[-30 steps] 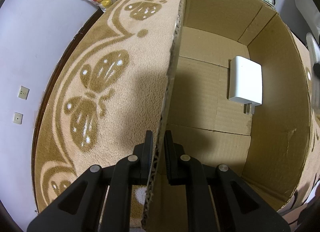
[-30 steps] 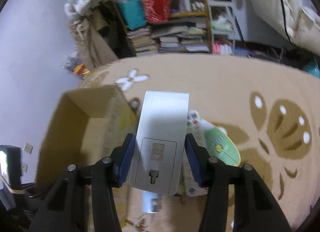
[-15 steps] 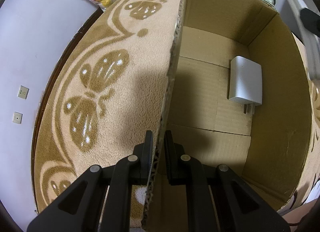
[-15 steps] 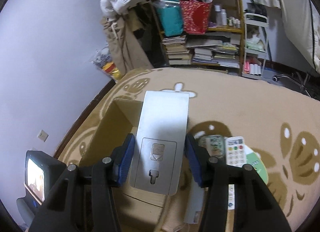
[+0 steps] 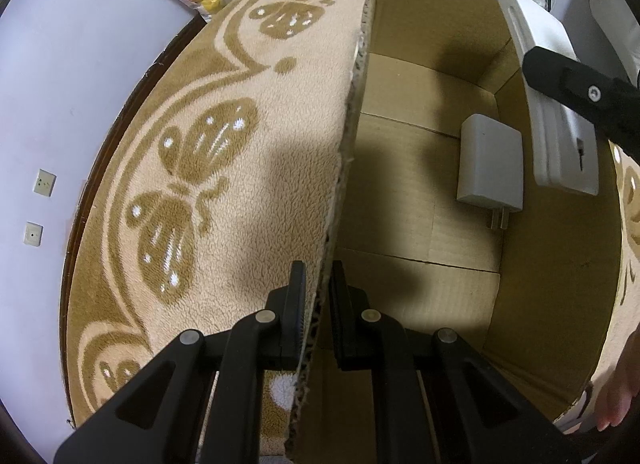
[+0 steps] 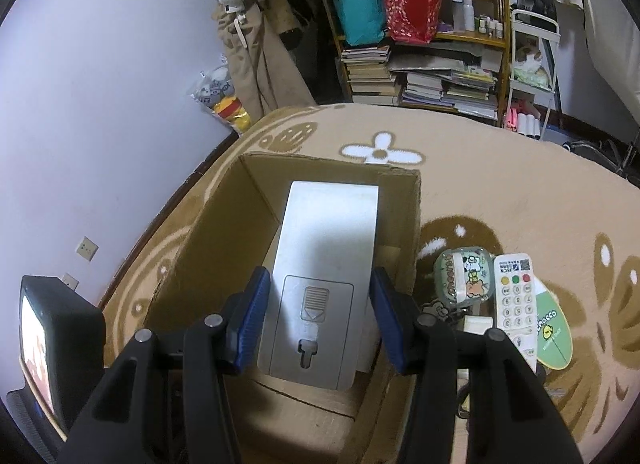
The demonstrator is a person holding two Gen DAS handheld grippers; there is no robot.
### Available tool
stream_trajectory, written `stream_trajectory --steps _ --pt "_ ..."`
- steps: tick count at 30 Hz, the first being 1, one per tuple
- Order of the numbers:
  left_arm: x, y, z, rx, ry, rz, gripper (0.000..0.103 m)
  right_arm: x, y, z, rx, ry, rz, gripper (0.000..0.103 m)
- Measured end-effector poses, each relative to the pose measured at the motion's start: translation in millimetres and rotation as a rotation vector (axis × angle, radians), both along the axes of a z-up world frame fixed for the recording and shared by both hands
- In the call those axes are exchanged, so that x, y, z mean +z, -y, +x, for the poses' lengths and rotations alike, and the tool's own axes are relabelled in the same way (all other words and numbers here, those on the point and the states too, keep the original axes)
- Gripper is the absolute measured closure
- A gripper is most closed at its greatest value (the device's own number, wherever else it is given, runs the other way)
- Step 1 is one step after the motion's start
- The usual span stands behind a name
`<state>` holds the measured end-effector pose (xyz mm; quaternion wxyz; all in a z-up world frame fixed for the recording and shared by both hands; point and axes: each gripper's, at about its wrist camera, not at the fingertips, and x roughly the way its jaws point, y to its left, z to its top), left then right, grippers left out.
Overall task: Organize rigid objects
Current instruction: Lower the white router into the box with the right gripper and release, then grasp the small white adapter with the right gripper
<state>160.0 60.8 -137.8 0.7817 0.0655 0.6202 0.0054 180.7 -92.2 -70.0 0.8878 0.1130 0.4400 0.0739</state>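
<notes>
Holding the near wall of the cardboard box (image 5: 424, 167) with my left gripper (image 5: 318, 296), I have its two black fingers pinched narrowly on the corrugated edge, one finger outside over the rug (image 5: 224, 151) and one inside the box. My right gripper (image 6: 320, 316) has its blue-padded fingers (image 6: 250, 318) closed against the two long sides of a flat white device (image 6: 324, 264), which shows a rectangular rear panel with a small ribbed latch and a keyhole slot. That device hangs above the open box, tilted with its far end toward the far wall; in the left view it appears at the upper right (image 5: 556, 119), over the right-hand wall, with a black finger across it. Inside the box a white plug adapter (image 5: 490, 161) lies flat on the floor next to the right wall, its two prongs pointing toward me. On the rug just right of the box lie a white remote control (image 6: 516, 304), a small green printed pouch (image 6: 466, 274) and a green oval card (image 6: 554, 334), clustered together. A small lit screen (image 6: 38, 340) sits at the left edge of the right view. Part of a hand (image 5: 620, 388) shows at the lower right of the left view.
</notes>
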Motion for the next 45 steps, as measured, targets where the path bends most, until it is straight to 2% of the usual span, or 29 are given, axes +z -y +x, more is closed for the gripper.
stream_trajectory --steps 7,26,27,28,30,32,34,36,41,45 --pt "1 2 0 -0.002 0.002 0.001 0.092 -8 -5 5 0.019 -0.018 -0.021 0.048" --pt "0 1 0 -0.004 0.002 0.003 0.093 -5 -6 1 0.032 -0.014 -0.047 0.047" --pt "0 2 1 -0.004 0.005 0.007 0.093 -2 -5 -2 0.023 0.002 -0.064 0.046" --pt "0 2 1 -0.004 0.006 0.009 0.093 1 -5 -4 0.019 0.012 -0.073 0.038" --pt "0 1 1 -0.004 0.005 0.006 0.093 7 -1 -7 0.012 0.027 -0.058 0.029" --pt "0 1 1 -0.004 0.006 0.006 0.093 14 5 -11 0.006 0.044 -0.026 0.027" --pt "0 1 1 -0.005 0.007 0.008 0.093 21 10 -15 -0.007 0.059 -0.022 0.015" --pt "-1 1 0 -0.006 0.009 0.010 0.092 29 18 -20 -0.030 0.087 -0.020 0.010" --pt "-1 0 1 -0.006 0.009 0.010 0.092 39 38 -25 -0.078 0.107 -0.041 0.009" --pt "0 -1 0 -0.003 0.009 0.006 0.092 33 57 -26 -0.116 0.080 -0.048 0.009"
